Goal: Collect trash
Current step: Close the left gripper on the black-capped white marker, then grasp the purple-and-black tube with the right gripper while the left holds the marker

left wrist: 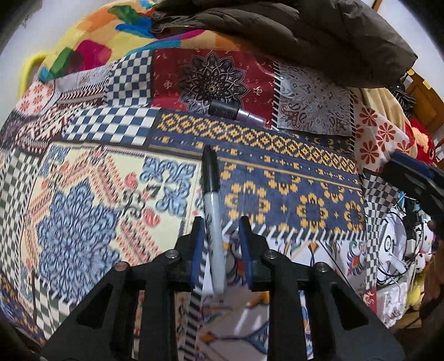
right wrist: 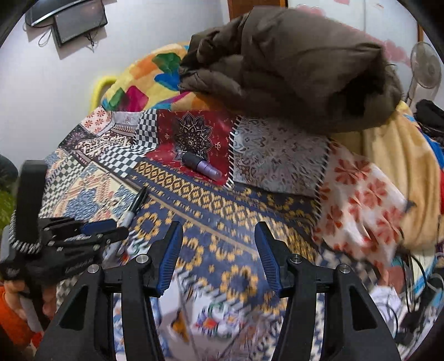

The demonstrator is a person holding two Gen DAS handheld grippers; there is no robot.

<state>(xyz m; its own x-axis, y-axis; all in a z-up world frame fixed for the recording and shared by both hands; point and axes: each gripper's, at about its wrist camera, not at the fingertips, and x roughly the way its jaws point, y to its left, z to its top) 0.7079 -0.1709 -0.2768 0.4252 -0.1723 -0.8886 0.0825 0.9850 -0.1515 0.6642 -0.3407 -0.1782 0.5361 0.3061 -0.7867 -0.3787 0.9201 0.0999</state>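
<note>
A marker pen [left wrist: 212,200] with a black cap and a grey barrel lies on the patchwork bedcover [left wrist: 291,183]. It sits between the jaws of my left gripper [left wrist: 221,222], close to the left pad, with a visible gap to the right pad. The right wrist view shows this gripper [right wrist: 111,226] low at the left, with the marker pen [right wrist: 136,205] sticking out beyond it. A purple tube with a black cap [left wrist: 236,112] [right wrist: 201,166] rests farther back on the red patch. My right gripper [right wrist: 219,230] hangs open over the blue and yellow patch, holding nothing.
A brown padded jacket [right wrist: 291,69] is heaped at the back of the bed beside a bright multicoloured blanket [right wrist: 138,83]. A beige blanket [right wrist: 388,155] and tangled cables [right wrist: 416,277] crowd the right side. A screen [right wrist: 77,19] hangs on the white wall and a fan [right wrist: 426,69] stands at the far right.
</note>
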